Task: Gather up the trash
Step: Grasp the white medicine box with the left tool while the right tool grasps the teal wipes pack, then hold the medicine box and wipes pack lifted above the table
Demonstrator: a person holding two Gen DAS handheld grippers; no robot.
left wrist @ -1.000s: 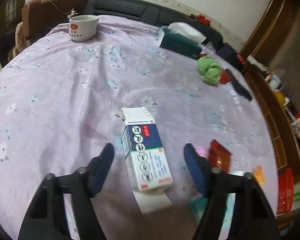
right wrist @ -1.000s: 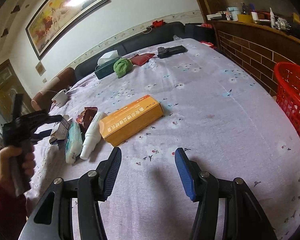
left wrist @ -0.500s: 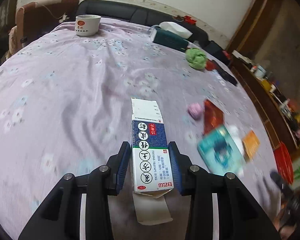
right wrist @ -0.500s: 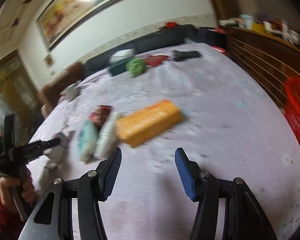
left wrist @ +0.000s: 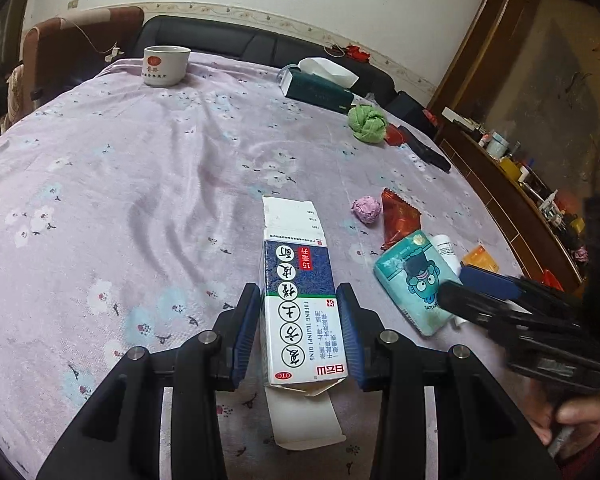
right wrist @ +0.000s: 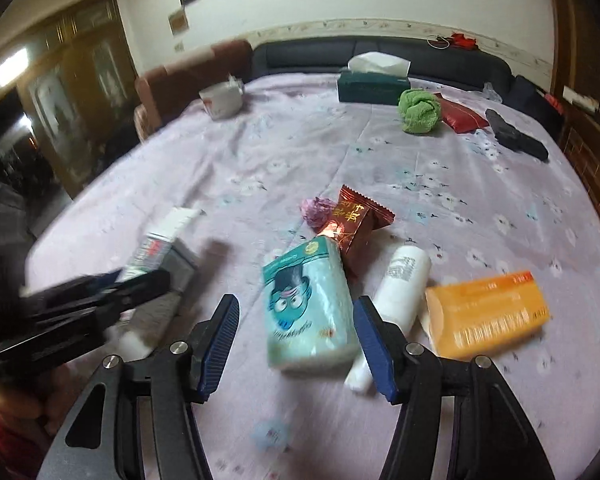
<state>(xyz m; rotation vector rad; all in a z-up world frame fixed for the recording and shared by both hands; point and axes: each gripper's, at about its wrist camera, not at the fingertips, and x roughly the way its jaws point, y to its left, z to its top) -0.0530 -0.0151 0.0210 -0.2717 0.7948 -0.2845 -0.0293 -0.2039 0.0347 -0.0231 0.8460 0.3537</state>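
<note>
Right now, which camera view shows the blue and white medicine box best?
The left wrist view: the medicine box lies sharp and centred between the left gripper fingers, print readable. The right wrist view shows it only blurred at the left, partly behind that gripper.

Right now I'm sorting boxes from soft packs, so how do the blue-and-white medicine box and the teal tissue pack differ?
The medicine box is a stiff carton with both end flaps open; the tissue pack is a soft, sealed plastic wrap. The box bears large printed characters, the pack a cartoon face. The left tool is shut on the box; the right tool stands open around the pack. Both are at the purple floral cloth.
</note>
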